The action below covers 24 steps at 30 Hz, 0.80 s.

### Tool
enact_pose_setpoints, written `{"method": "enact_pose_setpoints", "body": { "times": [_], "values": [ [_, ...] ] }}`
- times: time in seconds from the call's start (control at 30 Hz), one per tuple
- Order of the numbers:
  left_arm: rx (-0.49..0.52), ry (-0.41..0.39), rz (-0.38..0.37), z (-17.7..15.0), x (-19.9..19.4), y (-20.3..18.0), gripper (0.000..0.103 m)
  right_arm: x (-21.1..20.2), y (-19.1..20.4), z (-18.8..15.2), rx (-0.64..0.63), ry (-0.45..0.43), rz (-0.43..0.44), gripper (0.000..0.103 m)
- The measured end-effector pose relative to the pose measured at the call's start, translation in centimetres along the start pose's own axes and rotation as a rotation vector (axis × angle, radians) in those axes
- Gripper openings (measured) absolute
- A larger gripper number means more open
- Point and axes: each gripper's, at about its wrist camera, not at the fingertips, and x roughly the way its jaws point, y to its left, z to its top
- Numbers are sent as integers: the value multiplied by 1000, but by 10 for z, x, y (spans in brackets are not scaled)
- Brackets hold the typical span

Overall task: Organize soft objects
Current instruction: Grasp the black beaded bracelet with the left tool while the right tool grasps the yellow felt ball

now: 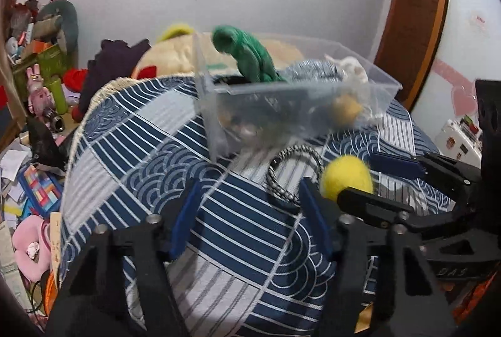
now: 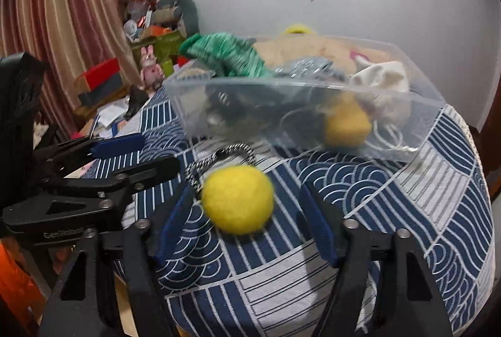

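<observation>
Two grippers stand apart: our right gripper (image 2: 247,224) frames the yellow ball (image 2: 237,199) at lower centre, our left gripper (image 1: 250,211) empty. Next we close, then lift toward the clear bin (image 2: 313,114) above.

Bare blue-and-white patterned cloth (image 2: 391,211) lies open right of the fuzzy yellow felt ball (image 2: 237,199). Behind the ball, a black-and-white braided cord loop (image 2: 219,160) and the clear plastic storage bin (image 2: 313,114) block the way. The left gripper (image 2: 125,155) crowds the ball's left side.
</observation>
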Motion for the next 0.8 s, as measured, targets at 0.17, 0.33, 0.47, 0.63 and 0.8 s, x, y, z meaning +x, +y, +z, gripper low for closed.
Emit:
{"method": "enact_pose_setpoints", "body": {
  "times": [0.17,0.33,0.47,0.63,0.8],
  "values": [
    [-4,36,-32,-3,13,-7,40,0,-1,-3,-6,11,19,41],
    [-2,64,-49,-3,31,-17,27,-12,-15,-6,28,-15,-7,41],
    [47,39,-19,-5,31,-24,10,-23,-24,-7,57,-41,-35,41],
    [71,23,-9,-10,23,-27,6,-33,-29,-6,75,-72,-52,41],
    [78,-15,-21,-3,12,-29,6,-42,-35,-2,83,-95,-70,41]
  ]
}}
